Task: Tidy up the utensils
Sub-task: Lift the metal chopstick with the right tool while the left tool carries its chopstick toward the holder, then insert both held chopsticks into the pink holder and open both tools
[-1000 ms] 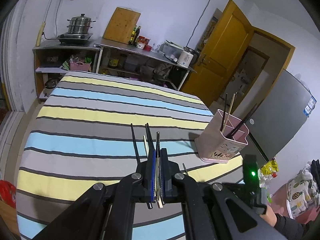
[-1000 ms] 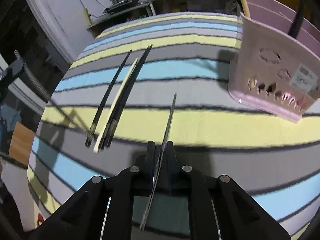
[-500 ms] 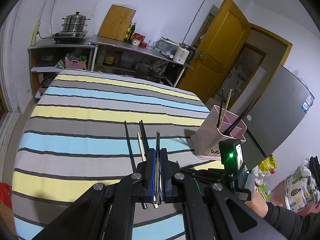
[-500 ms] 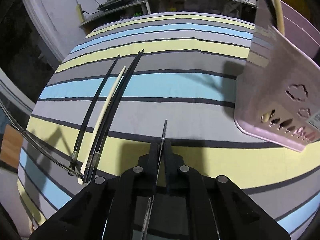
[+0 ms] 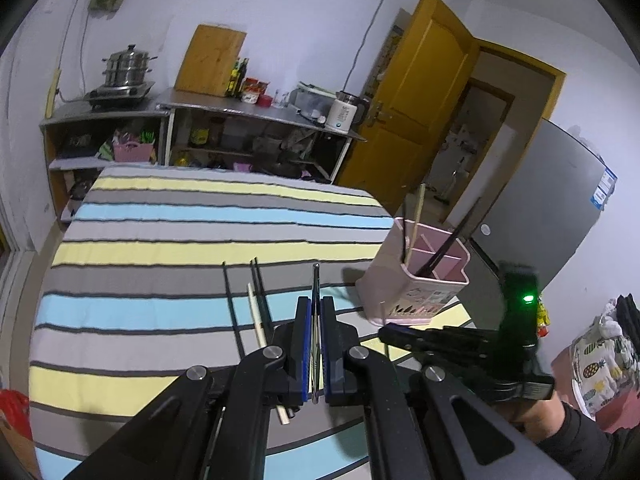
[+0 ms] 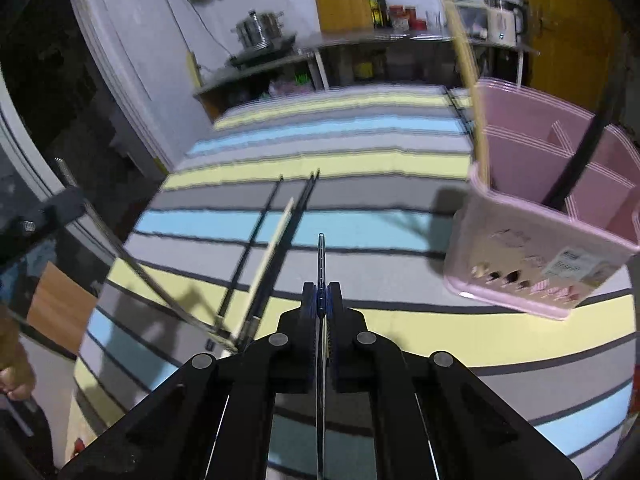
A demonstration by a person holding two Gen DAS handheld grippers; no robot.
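My left gripper (image 5: 316, 304) is shut on a thin dark chopstick (image 5: 316, 280) that points forward above the striped cloth. In the right wrist view my right gripper (image 6: 321, 292) has its jaws closing tight on another dark chopstick (image 6: 321, 256), and the pads press on it above the cloth. Several chopsticks lie side by side on the cloth: a pale one (image 6: 272, 252) (image 5: 256, 316) among black ones (image 6: 256, 248) (image 5: 230, 300). The pink utensil holder (image 6: 532, 248) (image 5: 424, 280) stands to the right with a pale and a black chopstick upright in it.
The striped cloth (image 5: 160, 248) covers the whole table. Behind it are steel shelves with a pot (image 5: 128, 68), a cutting board and bottles, and a yellow door (image 5: 420, 92). The person's sleeve (image 5: 580, 436) and right gripper body (image 5: 520, 320) sit beside the holder.
My right gripper has closed on the dark chopstick and lifted it off the cloth. The left gripper has risen slightly with its chopstick. The holder now looks lower and nearer in the right view.
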